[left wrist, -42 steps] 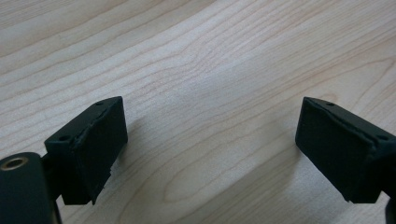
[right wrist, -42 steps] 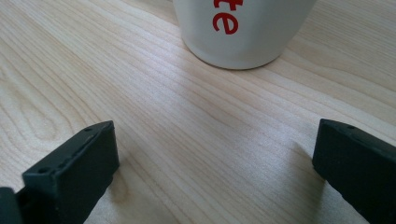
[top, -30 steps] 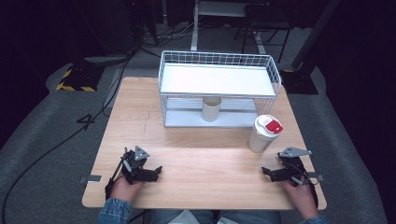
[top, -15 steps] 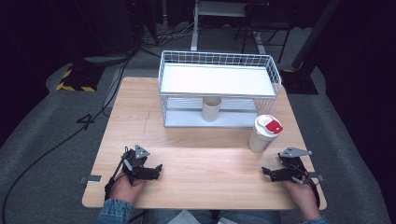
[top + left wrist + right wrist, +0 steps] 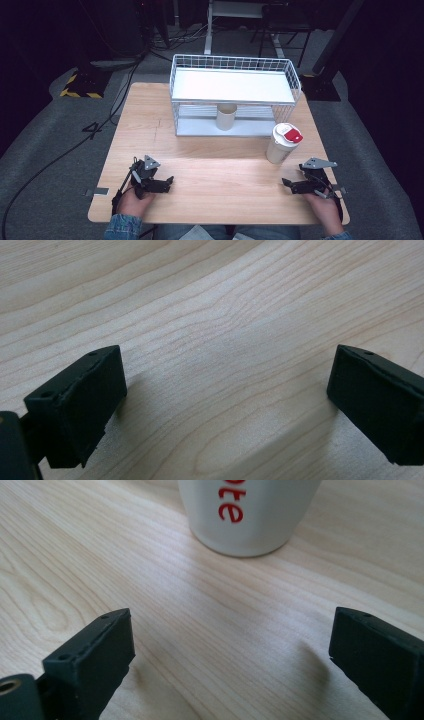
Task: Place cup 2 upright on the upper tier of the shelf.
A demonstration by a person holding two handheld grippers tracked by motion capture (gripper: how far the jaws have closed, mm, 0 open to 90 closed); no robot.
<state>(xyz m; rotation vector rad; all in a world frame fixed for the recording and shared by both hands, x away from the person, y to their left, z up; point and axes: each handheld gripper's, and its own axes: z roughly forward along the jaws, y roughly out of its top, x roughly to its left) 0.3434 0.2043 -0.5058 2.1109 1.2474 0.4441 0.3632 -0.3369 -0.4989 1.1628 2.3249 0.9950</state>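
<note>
In the right gripper view the white cup [image 5: 248,515] is cut off by the top edge, leaving red lettering I cannot read whole. From above, the small tan cup [image 5: 226,116] stands under the wire rack [image 5: 235,65], its top hidden by the white shelf; the red label on the white cup's lid is too small to read.

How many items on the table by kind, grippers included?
Lidded cups: 1, white cup with red-and-white lid, standing in front of the rack's right end.
Open cups: 1, beige cup on the rack's lower shelf.
Wire racks: 1, white wire rack.
Grippers: 2, left gripper and right gripper, both open and holding nothing.
Total: 5
</note>
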